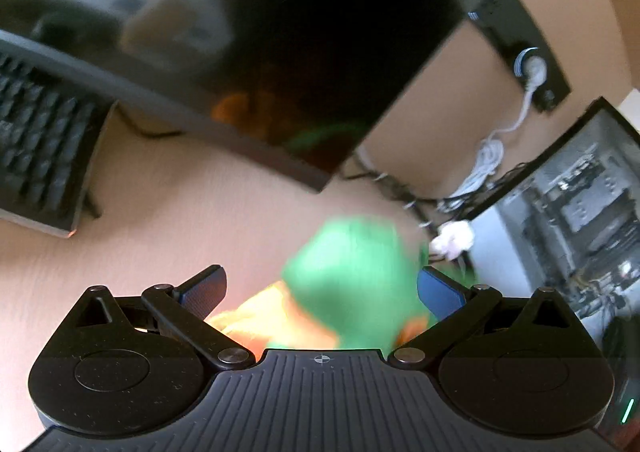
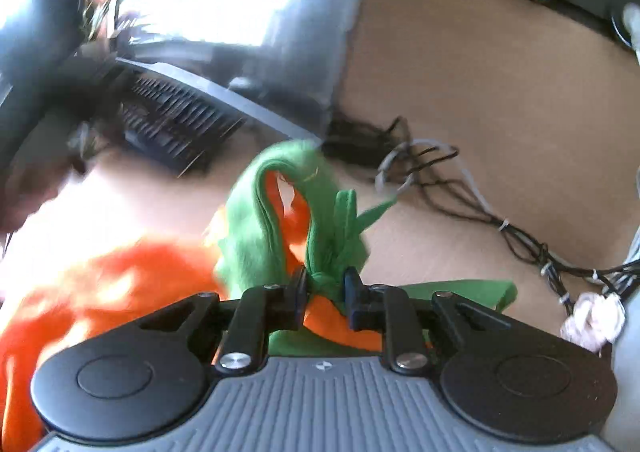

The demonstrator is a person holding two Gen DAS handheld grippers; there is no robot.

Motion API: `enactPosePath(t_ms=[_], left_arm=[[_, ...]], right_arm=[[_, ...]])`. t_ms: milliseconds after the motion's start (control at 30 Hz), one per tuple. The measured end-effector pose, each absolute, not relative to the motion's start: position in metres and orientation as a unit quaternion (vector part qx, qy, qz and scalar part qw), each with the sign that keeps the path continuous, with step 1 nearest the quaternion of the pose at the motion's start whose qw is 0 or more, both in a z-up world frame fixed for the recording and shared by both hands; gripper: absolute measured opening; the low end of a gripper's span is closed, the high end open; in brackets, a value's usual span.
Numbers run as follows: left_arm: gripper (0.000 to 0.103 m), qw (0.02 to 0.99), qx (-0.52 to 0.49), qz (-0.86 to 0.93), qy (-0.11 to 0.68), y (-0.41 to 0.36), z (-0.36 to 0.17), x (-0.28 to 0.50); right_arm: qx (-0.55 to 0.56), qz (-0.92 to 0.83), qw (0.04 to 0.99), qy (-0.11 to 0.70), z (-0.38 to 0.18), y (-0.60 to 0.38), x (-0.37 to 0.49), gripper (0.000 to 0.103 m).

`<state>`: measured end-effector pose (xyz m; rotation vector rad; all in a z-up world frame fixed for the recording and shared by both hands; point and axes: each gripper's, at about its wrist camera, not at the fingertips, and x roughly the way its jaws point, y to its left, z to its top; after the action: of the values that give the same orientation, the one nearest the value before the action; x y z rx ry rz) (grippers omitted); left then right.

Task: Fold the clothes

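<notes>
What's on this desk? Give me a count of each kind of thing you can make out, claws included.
Claws: 2, left claw and right claw
Garments: 1, a green and orange garment
Monitors: 1, monitor
Keyboards: 1, keyboard
Computer cases: 1, computer case
Cable tangles: 1, cables
Total: 7

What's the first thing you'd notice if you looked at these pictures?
The bright green and orange garment jumps out, bunched on the pale desk with a green fold pinched in the right tool. The left tool stands wide open over the same cloth. Behind, a dark monitor looms, and tangled cables lie to the right.
</notes>
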<state>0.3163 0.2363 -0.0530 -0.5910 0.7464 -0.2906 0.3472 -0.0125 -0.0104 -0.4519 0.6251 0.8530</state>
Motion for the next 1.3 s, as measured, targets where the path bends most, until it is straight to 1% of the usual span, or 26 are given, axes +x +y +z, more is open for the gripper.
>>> enactPosePath(t_ms=[133, 233, 267, 367, 400, 433, 467, 500, 600, 667, 733, 800, 900, 1033, 1067, 1133, 1200, 1300], left_arm=[[0.103, 0.886, -0.209, -0.147, 0.387, 0.208, -0.057, 0.325], [0.103, 0.889, -0.143, -0.146, 0.41, 0.188, -0.063, 0.328], [0.103, 0.891, -0.11, -0.143, 0.416, 0.181, -0.066, 0.325], [0.103, 0.894, -0.034, -0.143, 0.424, 0.172, -0.075, 0.313], [0.103, 0.893, -0.015, -0.145, 0.427, 0.173, -0.079, 0.308], [0.103, 0.891, 0.004, -0.146, 0.429, 0.174, -0.084, 0.304], [0.103, 0.89, 0.014, -0.145, 0.432, 0.175, -0.087, 0.302], [0.103, 0.889, 0.023, -0.145, 0.434, 0.176, -0.091, 0.3], [0.103, 0.889, 0.035, -0.133, 0.437, 0.185, -0.096, 0.3], [0.103, 0.89, 0.031, -0.119, 0.439, 0.193, -0.096, 0.301], [0.103, 0.889, 0.005, -0.123, 0.442, 0.204, -0.09, 0.3], [0.103, 0.887, -0.022, -0.126, 0.444, 0.215, -0.085, 0.298], [0.103, 0.865, -0.11, -0.179, 0.455, 0.23, -0.078, 0.298], [0.103, 0.815, -0.223, -0.245, 0.476, 0.237, -0.091, 0.301], [0.103, 0.807, -0.23, -0.246, 0.484, 0.234, -0.098, 0.3], [0.103, 0.809, -0.21, -0.241, 0.493, 0.226, -0.111, 0.302], [0.103, 0.82, -0.182, -0.234, 0.489, 0.218, -0.119, 0.303], [0.103, 0.825, -0.182, -0.226, 0.486, 0.215, -0.12, 0.323]], right_arm=[[-0.205, 0.4, 0.835, 0.317, -0.022, -0.014, 0.321, 0.02], [-0.163, 0.416, 0.836, 0.318, -0.003, -0.027, 0.313, 0.025], [-0.151, 0.422, 0.837, 0.313, 0.007, -0.032, 0.31, 0.028], [-0.122, 0.419, 0.852, 0.29, 0.04, -0.049, 0.308, 0.031], [-0.115, 0.407, 0.859, 0.287, 0.044, -0.052, 0.311, 0.033], [-0.109, 0.394, 0.867, 0.284, 0.047, -0.054, 0.314, 0.038], [-0.102, 0.381, 0.875, 0.282, 0.049, -0.056, 0.318, 0.038], [-0.105, 0.364, 0.88, 0.286, 0.044, -0.055, 0.323, 0.038], [-0.147, 0.309, 0.873, 0.349, 0.002, -0.049, 0.336, 0.038], [-0.155, 0.287, 0.854, 0.405, -0.029, -0.053, 0.333, 0.038], [-0.135, 0.282, 0.846, 0.433, -0.044, -0.063, 0.318, 0.038], [-0.128, 0.281, 0.846, 0.435, -0.042, -0.068, 0.311, 0.038], [-0.118, 0.281, 0.847, 0.436, -0.037, -0.075, 0.301, 0.038], [-0.12, 0.273, 0.848, 0.438, -0.04, -0.081, 0.302, 0.04], [-0.117, 0.269, 0.849, 0.439, -0.044, -0.082, 0.302, 0.044], [-0.11, 0.261, 0.854, 0.436, -0.051, -0.083, 0.303, 0.05], [-0.103, 0.254, 0.863, 0.424, -0.057, -0.082, 0.304, 0.051], [-0.096, 0.245, 0.873, 0.411, -0.062, -0.078, 0.312, 0.051]])
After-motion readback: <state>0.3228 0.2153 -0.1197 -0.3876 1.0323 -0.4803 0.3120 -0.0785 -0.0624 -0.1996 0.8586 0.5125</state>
